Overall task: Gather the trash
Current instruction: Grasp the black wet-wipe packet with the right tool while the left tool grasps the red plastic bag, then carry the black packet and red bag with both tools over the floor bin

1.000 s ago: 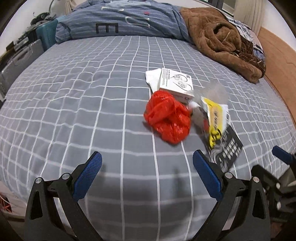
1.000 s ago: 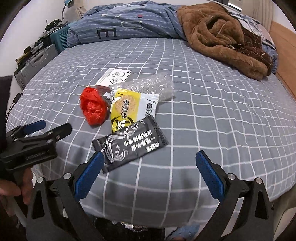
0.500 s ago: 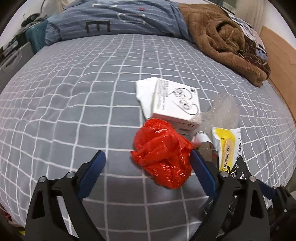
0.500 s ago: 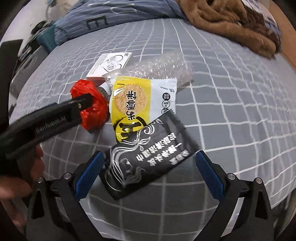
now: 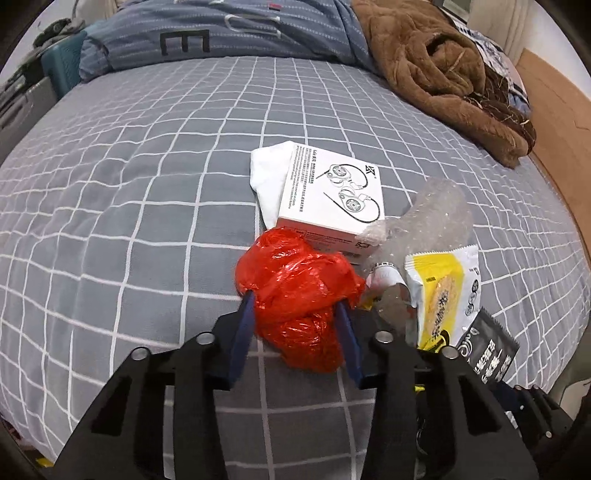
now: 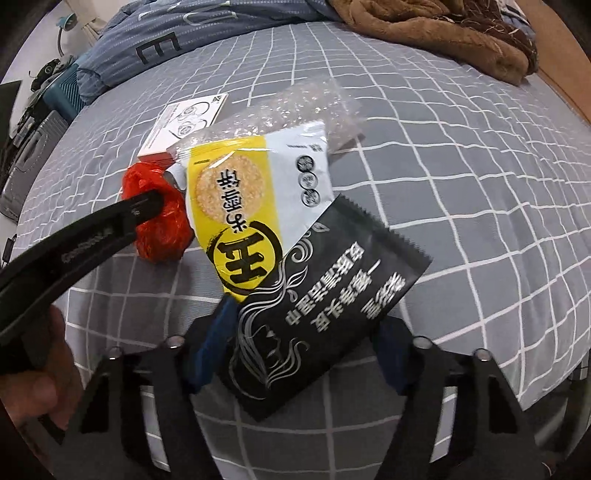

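Observation:
A crumpled red plastic bag (image 5: 299, 299) lies on the grey checked bed. My left gripper (image 5: 295, 314) has closed on it, its blue pads pressing both sides; it also shows in the right wrist view (image 6: 159, 229). A black sachet (image 6: 317, 325) lies tilted between the pads of my right gripper (image 6: 306, 332), which have closed in on its edges. A yellow and white snack wrapper (image 6: 251, 206), a clear bubble-wrap bag (image 6: 295, 107) and a white earphone box (image 5: 328, 195) lie just beyond.
A white cloth (image 5: 269, 177) lies under the box. A brown fleece (image 5: 443, 81) and a blue striped duvet (image 5: 229, 33) sit at the head of the bed. Suitcases (image 6: 40, 140) stand to the left. The bed's front edge is close below the grippers.
Both grippers moved forward and down onto the bed and closed: the left around the red bag, the right around the black sachet.

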`<state>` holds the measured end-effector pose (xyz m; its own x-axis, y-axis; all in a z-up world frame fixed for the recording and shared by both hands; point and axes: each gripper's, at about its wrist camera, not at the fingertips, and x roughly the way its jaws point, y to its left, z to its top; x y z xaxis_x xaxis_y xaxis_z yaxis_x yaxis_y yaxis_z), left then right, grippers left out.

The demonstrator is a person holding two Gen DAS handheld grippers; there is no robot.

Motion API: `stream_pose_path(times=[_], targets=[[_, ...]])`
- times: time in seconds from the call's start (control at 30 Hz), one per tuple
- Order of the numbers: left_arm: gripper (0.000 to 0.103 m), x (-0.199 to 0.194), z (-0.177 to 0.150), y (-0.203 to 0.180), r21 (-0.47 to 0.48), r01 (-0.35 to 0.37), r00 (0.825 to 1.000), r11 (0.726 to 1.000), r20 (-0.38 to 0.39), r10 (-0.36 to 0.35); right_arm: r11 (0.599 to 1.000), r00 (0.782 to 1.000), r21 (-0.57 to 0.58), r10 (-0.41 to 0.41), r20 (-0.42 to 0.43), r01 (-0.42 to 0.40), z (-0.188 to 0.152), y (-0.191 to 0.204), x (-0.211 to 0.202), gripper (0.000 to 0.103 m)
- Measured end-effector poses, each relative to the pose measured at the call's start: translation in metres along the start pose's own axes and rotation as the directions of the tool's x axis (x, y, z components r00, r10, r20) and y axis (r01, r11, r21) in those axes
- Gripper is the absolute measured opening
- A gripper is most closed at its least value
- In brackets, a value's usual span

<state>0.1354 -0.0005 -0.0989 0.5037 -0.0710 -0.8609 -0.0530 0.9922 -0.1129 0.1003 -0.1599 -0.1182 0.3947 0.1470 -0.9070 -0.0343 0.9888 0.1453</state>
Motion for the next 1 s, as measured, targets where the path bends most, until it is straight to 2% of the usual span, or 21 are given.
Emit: stream_pose_path(times=[0.07,0.27,0.47,0.87,1.0], targets=[[0.037,-0.005,-0.003,0.001,-0.011,0.000,1.000,1.000,0.007,0.000,1.000,1.000,-0.007,0.001,0.005,-0.001,-0.003,-0.003,-0.002,0.049],[0.033,-0.015,-0.011,0.003,-0.018,-0.012,1.000,1.000,0.024,0.012,1.000,1.000,0.002,0.018,0.004,-0.018,-0.005,-0.012,-0.005,0.027],[0.030,-0.023,-0.018,0.006,-0.031,-0.012,0.999,0.999,0.033,0.013,0.999,0.999,-0.005,0.054,-0.004,-0.054,-0.004,-0.022,-0.010,0.008],[0.027,-0.051,-0.031,0.007,-0.036,0.003,0.999,0.999,0.054,-0.001,0.986,0.987,-0.051,0.158,0.041,-0.156,-0.009,-0.031,-0.042,0.003],[0.027,-0.061,-0.035,0.005,-0.040,0.007,0.998,0.999,0.061,-0.005,0.986,0.986,-0.079,0.154,0.057,-0.149,-0.014,-0.030,-0.050,0.003]])
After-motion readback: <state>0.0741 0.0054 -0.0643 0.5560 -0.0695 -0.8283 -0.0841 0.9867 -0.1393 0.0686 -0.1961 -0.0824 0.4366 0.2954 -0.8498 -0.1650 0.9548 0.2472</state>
